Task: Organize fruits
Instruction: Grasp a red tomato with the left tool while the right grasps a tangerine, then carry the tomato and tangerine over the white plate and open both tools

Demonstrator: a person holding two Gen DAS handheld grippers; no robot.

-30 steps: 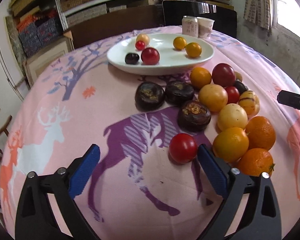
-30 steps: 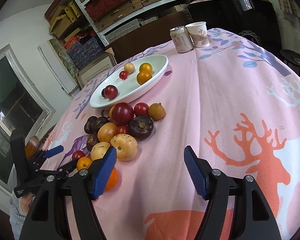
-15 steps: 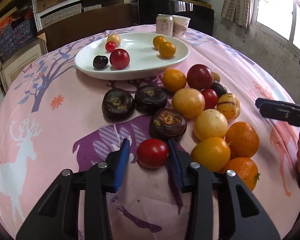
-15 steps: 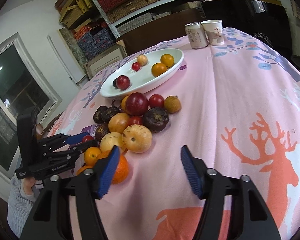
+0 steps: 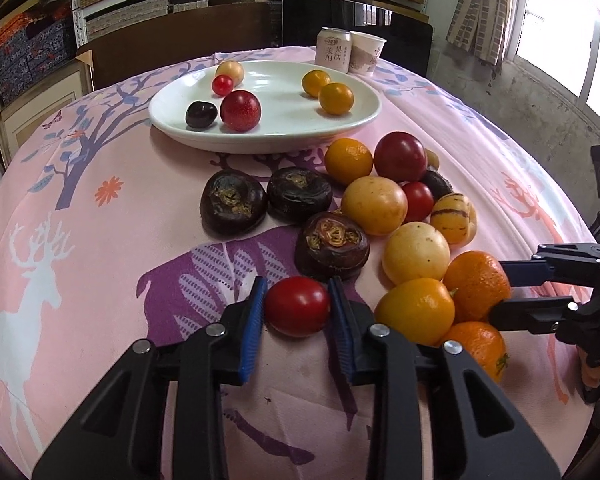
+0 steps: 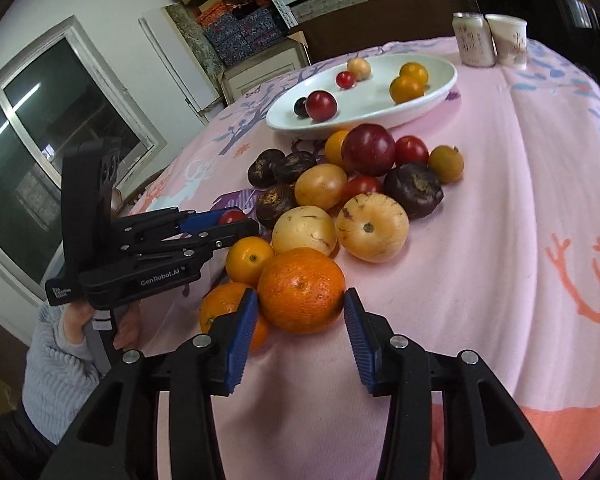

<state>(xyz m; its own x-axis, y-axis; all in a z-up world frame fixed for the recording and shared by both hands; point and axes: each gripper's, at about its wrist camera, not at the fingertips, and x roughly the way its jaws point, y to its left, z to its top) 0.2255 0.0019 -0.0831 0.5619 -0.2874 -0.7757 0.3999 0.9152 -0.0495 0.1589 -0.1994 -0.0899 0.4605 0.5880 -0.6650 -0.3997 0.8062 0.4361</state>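
Fruit is lying heaped on the pink deer-print tablecloth (image 5: 100,240) in front of the white plate (image 5: 360,120), which is carrying six small fruits. The left gripper (image 5: 297,307) is clamping a red tomato (image 5: 297,306) between both blue pads at the near edge of the heap, the tomato resting on the cloth. The right gripper (image 6: 298,312) is closing around a large orange (image 6: 301,290) that is sitting between its jaws, the pads lying right at its sides, contact uncertain.
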